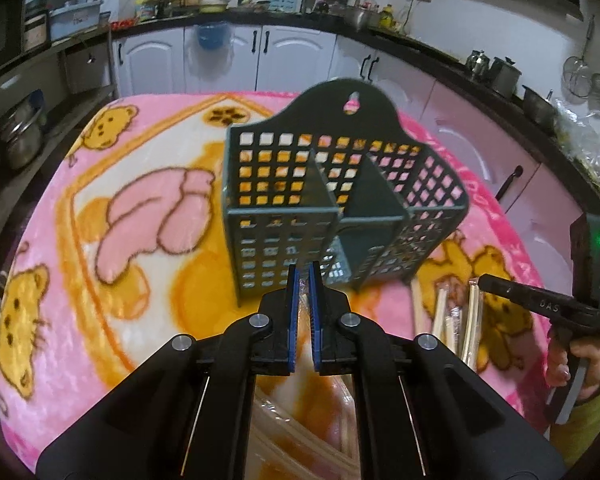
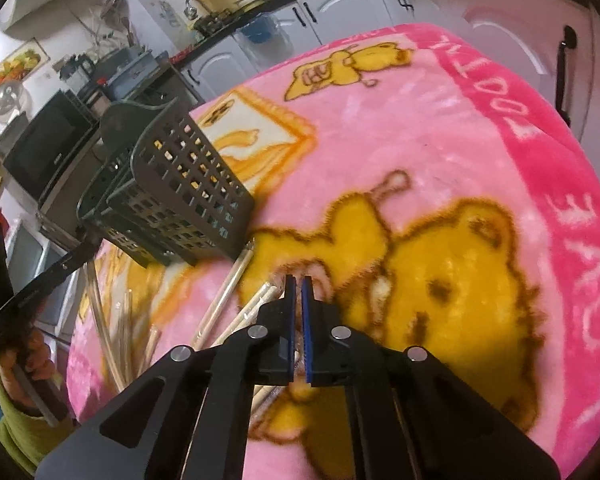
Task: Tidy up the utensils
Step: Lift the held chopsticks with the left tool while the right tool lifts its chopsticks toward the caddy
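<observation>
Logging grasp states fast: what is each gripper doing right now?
Left gripper: nearly closed, nothing visibly held.
Right gripper: nearly closed over the wrapped chopsticks; a grasp cannot be told.

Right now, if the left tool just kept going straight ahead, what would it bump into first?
Most likely the dark green utensil basket. The left tool points at the basket's lower front wall, with its tips nearly together. How close they are is hard to judge.
</observation>
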A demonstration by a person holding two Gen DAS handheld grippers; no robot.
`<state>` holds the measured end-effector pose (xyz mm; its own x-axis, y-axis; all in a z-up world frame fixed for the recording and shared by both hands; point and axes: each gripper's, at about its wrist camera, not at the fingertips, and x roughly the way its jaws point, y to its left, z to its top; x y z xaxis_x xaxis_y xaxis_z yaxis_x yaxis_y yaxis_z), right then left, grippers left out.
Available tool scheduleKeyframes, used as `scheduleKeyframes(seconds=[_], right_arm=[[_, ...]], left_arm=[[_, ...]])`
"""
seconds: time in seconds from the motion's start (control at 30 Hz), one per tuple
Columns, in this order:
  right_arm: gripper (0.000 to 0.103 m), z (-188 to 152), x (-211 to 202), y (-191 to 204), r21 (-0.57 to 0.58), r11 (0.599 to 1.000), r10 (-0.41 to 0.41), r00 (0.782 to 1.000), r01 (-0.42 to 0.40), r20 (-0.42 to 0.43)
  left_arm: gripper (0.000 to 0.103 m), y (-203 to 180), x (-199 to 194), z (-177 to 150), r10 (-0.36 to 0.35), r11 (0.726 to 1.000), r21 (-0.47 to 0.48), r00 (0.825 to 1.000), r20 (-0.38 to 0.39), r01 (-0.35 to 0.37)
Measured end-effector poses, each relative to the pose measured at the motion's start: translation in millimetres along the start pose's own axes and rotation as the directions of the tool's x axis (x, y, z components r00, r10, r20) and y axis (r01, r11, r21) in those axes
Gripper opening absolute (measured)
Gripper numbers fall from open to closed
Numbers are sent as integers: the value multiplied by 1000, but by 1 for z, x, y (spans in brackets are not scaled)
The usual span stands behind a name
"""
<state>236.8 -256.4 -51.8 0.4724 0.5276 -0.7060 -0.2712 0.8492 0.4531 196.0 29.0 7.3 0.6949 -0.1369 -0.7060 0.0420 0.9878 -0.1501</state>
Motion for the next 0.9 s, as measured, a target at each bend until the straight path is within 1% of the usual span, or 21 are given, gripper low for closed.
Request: scheduleKeyframes(seconds=[0.17, 0.37, 0.7, 0.9], right_arm=[[1, 5, -25, 15, -35, 998, 56, 996, -54, 62], [1, 11, -52, 40, -86, 990, 121, 985, -112, 120], [1, 12, -98, 89, -191, 968, 199, 958, -160, 207], [1, 13, -118, 110, -243, 957, 220, 944, -159, 247]], left_arm=[[2, -9, -13, 7, -16, 1000, 15, 999, 35, 15], [2, -13, -27, 16, -32, 999, 26, 997, 72, 30], [2, -21, -59, 28, -68, 997, 49, 989, 133, 62], [2, -28, -72, 36, -91, 995, 64, 983, 162, 81]])
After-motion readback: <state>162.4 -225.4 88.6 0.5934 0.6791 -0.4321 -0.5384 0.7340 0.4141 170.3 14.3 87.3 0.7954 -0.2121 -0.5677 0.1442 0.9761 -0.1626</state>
